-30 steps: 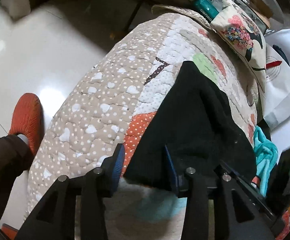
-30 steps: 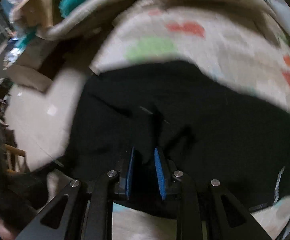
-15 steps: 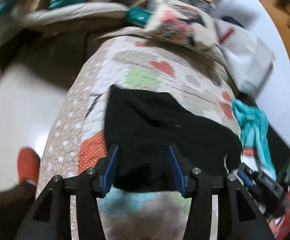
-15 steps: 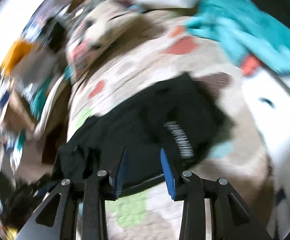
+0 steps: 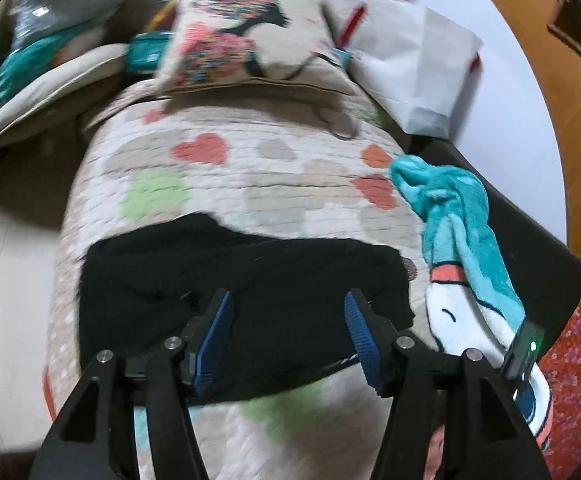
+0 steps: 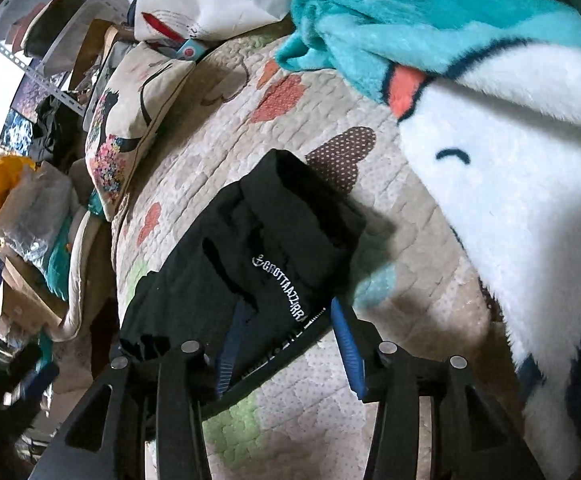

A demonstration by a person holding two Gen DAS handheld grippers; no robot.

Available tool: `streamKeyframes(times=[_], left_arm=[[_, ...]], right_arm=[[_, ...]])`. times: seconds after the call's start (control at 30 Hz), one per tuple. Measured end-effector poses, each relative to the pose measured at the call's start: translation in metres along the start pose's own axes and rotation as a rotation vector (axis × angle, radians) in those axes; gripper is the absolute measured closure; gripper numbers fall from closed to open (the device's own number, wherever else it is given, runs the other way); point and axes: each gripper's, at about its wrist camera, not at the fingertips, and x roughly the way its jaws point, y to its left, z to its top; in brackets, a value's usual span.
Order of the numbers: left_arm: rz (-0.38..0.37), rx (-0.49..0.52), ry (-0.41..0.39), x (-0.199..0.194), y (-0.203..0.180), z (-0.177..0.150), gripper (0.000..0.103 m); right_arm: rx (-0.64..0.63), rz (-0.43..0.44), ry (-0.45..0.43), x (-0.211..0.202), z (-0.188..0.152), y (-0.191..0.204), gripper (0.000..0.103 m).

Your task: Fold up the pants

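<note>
The black pants [image 5: 250,280] lie folded into a compact block on the heart-patterned quilt [image 5: 250,184]. My left gripper [image 5: 286,320] hovers over the block's near edge, its jaws opening, blue pads clear of the cloth on both sides. In the right wrist view the pants [image 6: 258,240] show a waistband with white lettering. My right gripper [image 6: 290,336] sits at that end, jaws opening. The waistband edge lies between the pads, which do not press on it.
A teal and white plush blanket [image 5: 450,208] [image 6: 510,152] lies right beside the pants. A flower-print cushion [image 5: 230,48] [image 6: 130,120] and a white bag [image 5: 410,72] sit at the quilt's far end. Pale floor [image 5: 2,280] drops away to the left.
Both grippers rolled and their jaws widened. The left one rose and pulled back from the pants' corner. The right one swung from the middle of the cloth to the waistband end.
</note>
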Motion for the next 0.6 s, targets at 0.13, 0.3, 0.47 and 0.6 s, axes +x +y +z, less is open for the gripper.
streamKeyframes(times=[0.13,0.3,0.47,0.6], left_arm=[[-0.042,0.105,0.066,0.050,-0.038,0.019,0.046],[-0.132,0.196,0.145,0.111,-0.072,0.034,0.046],[-0.173,0.308,0.204,0.169,-0.105,0.044,0.046],[-0.187,0.350,0.303,0.217,-0.118,0.044,0.046]], right_arm=[[0.007,-0.037,-0.032,-0.003,0.004,-0.010,0.054],[0.039,-0.076,-0.045,0.014,0.007,-0.020,0.054],[-0.012,-0.109,-0.029,0.036,0.002,-0.014,0.054],[-0.019,-0.128,-0.045,0.044,0.005,-0.013,0.053]])
